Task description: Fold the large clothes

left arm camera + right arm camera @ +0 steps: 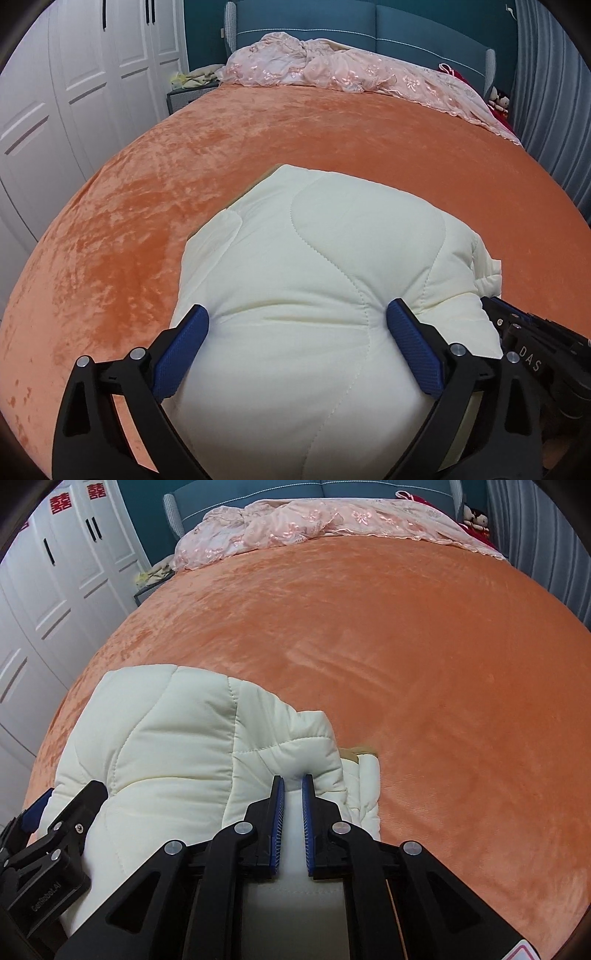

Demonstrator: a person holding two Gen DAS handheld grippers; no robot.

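Two tongs on cream padded coat (314, 258), left tongs (297, 319) wide, right tongs (293, 790) pinching it, hem cut off

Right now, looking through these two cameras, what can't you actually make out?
- Left camera: the near part of the white padded coat is cut off by the bottom edge and the left gripper.
- Right camera: the fabric nipped by the right gripper is hidden lower down behind its arms.
- Both: the toys by the curtain are too small to identify.
- The bed runs past the frame edges.
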